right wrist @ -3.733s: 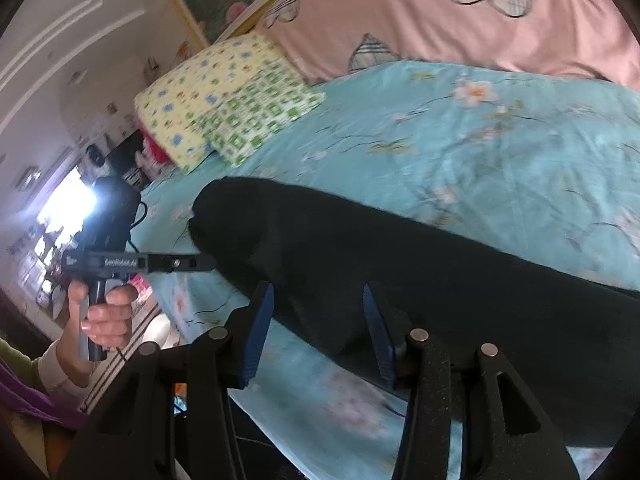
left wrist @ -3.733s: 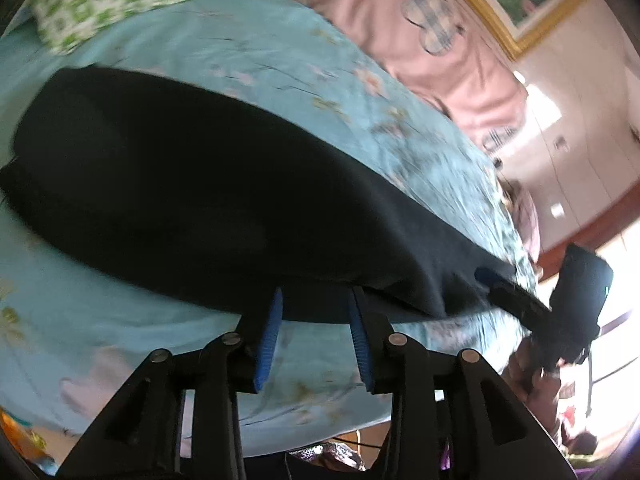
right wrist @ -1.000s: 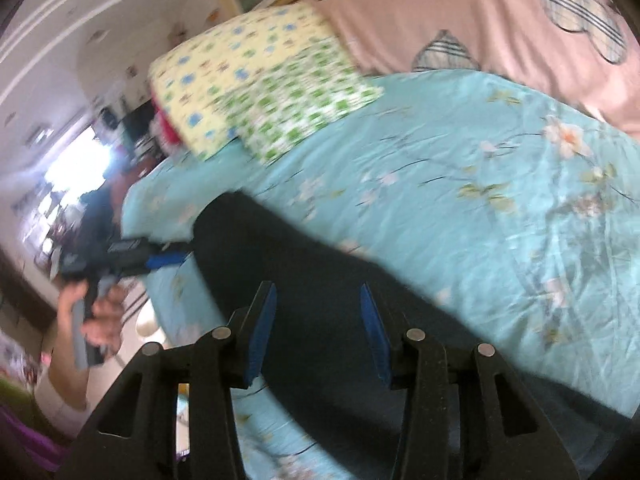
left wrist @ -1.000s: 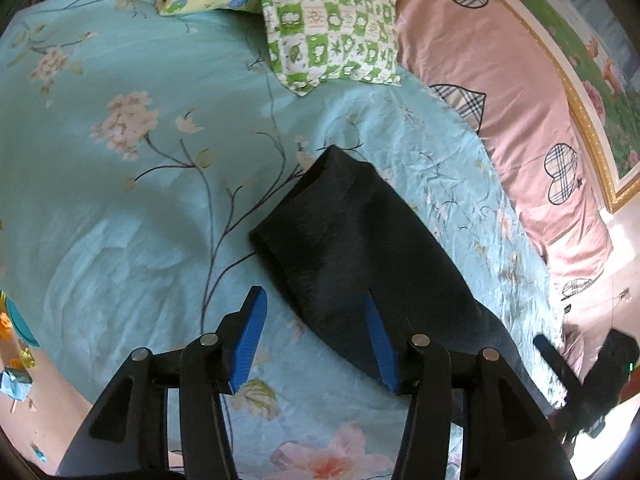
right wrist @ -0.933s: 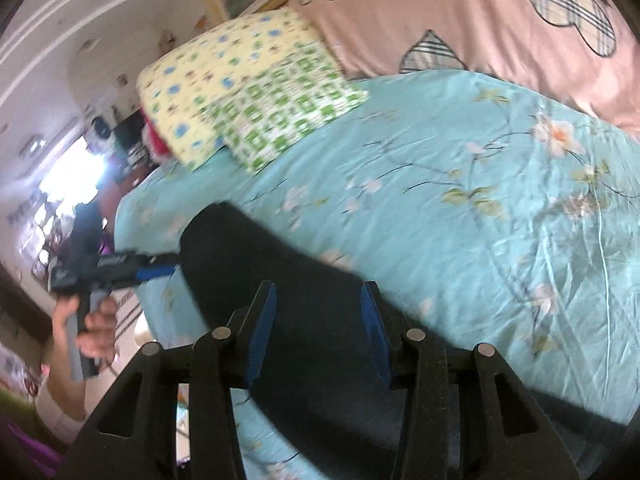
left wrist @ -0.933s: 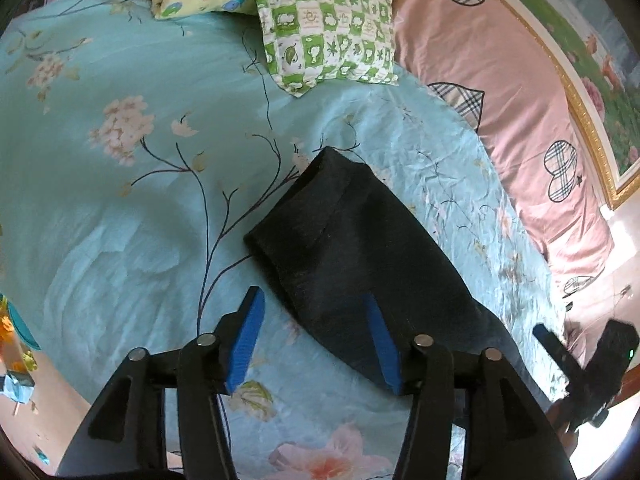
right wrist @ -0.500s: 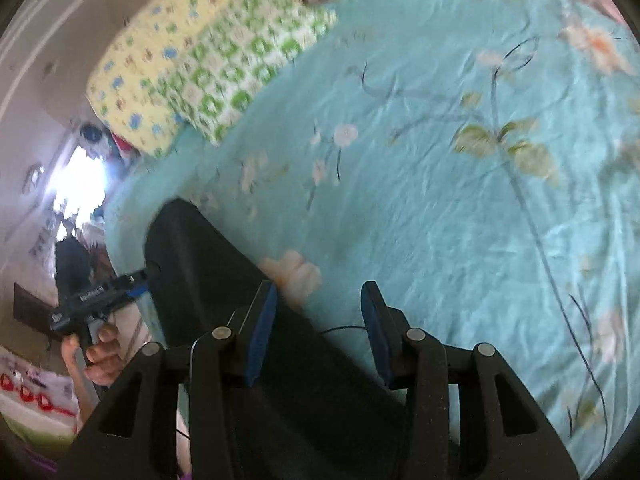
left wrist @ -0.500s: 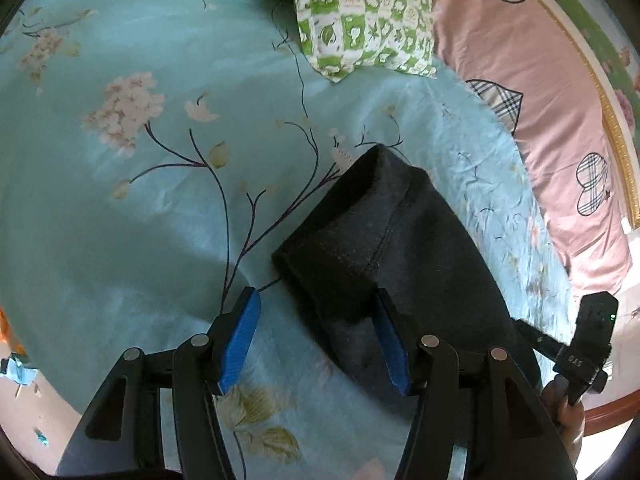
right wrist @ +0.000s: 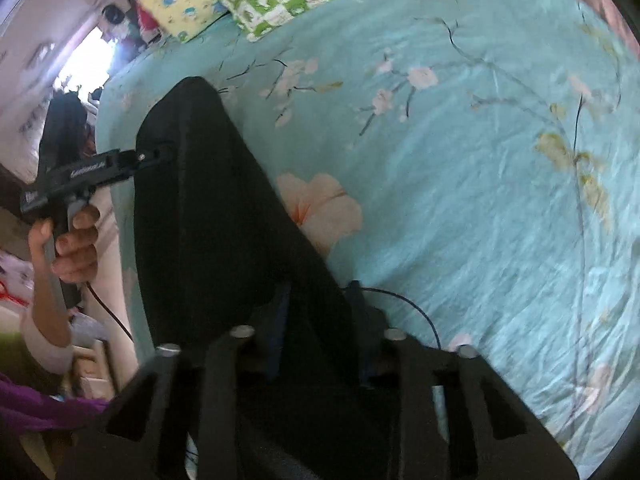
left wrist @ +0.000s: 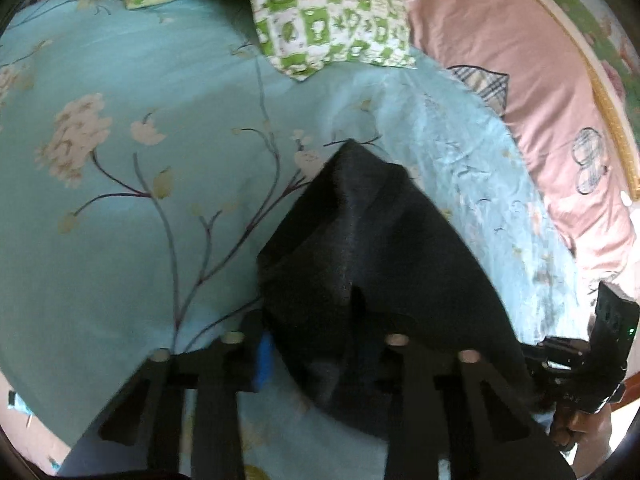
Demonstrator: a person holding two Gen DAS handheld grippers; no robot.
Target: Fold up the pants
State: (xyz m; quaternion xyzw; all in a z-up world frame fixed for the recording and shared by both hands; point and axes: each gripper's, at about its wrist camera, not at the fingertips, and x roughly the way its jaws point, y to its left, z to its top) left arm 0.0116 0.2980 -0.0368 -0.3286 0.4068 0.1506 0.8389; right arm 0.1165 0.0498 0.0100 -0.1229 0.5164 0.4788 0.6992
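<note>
Since 0.5 s ago: both tools lowered onto cloth | left tool [left wrist: 312, 360] fingers apart, pants [left wrist: 372, 264] edge bunched between them, clamping unclear | right tool [right wrist: 320, 320] likewise straddles fabric, grip undeterminable | pants lie lower centre on bed [left wrist: 120, 240]; green pillow [left wrist: 332, 12] at top.

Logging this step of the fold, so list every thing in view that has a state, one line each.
Pants: black, lying on the bed, near edge bunched between both grippers' fingers.
Left gripper: open, fingers astride the pants' end.
Right gripper: open, fingers astride the pants' edge.
Bedsheet: spread out, lightly wrinkled.
Green checked pillow: lying at the head of the bed.
</note>
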